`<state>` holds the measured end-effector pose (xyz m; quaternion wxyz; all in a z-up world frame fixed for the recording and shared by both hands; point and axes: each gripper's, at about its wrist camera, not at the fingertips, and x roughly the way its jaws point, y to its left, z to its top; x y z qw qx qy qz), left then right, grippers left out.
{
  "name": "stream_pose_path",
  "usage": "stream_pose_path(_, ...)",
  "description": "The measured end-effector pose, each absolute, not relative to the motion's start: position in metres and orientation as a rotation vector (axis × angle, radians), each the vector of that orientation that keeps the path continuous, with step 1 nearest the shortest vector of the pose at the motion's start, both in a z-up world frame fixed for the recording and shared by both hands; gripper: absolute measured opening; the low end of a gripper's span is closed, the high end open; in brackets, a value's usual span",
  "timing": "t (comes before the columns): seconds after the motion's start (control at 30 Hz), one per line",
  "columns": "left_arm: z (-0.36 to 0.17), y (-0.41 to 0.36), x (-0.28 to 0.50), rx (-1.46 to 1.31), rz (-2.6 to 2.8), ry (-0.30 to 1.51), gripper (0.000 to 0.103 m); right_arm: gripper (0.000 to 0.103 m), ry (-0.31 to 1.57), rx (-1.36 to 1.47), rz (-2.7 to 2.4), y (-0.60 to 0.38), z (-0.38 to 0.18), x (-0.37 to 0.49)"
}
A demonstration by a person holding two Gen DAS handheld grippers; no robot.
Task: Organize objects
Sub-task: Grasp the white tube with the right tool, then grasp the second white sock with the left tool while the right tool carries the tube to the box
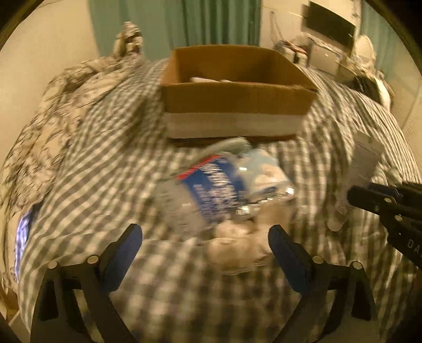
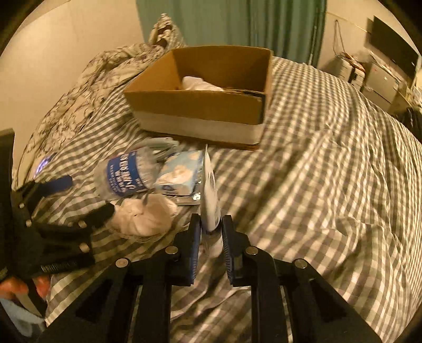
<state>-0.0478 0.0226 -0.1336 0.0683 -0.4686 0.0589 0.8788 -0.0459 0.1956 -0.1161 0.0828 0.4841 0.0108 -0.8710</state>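
A cardboard box [image 1: 237, 100] [image 2: 203, 105] stands on the checked bedspread with white items inside. In front of it lie a plastic water bottle with a blue label [image 1: 205, 192] [image 2: 126, 171], a light blue packet [image 1: 263, 168] [image 2: 182, 174] and a white crumpled item [image 1: 237, 248] [image 2: 145, 216]. My left gripper [image 1: 205, 234] [image 2: 87, 195] is open, its fingers either side of the white item, just short of the bottle. My right gripper [image 2: 211, 224] is shut on a white and blue tube [image 2: 209, 192], held upright above the bed; it also shows in the left wrist view [image 1: 366, 158].
A patterned duvet [image 2: 87, 81] is heaped at the left behind the box. A checked bedspread [image 2: 329, 171] covers the bed to the right. A monitor and desk clutter [image 2: 387, 60] stand at the far right, green curtains [image 2: 232, 23] behind.
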Motion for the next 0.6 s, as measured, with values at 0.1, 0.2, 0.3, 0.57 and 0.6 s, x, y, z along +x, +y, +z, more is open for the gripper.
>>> stream_pose_path(0.1,-0.148,0.043,-0.059,-1.466,2.533,0.207,0.093,0.016,0.012,1.481,-2.588,0.200,-0.123,-0.048)
stream_pose_path(0.2,-0.163,0.055,-0.068,-1.520,2.461,0.241,0.076,0.016,-0.004,1.503,-2.570,0.202,-0.129,-0.051)
stream_pose_path(0.3,-0.177,0.060,-0.074,-1.585,2.381,0.261,0.052,0.016,-0.029,1.499,-2.565,0.204,-0.132,-0.053)
stream_pose_path(0.57,-0.164,0.052,-0.060,-1.520,2.383,0.228,0.013,0.016,-0.041,1.445,-2.585,0.202,-0.124,-0.049)
stream_pose_path(0.6,-0.160,0.050,-0.057,-1.509,2.387,0.211,0.010,0.016,-0.037,1.433,-2.591,0.202,-0.121,-0.047)
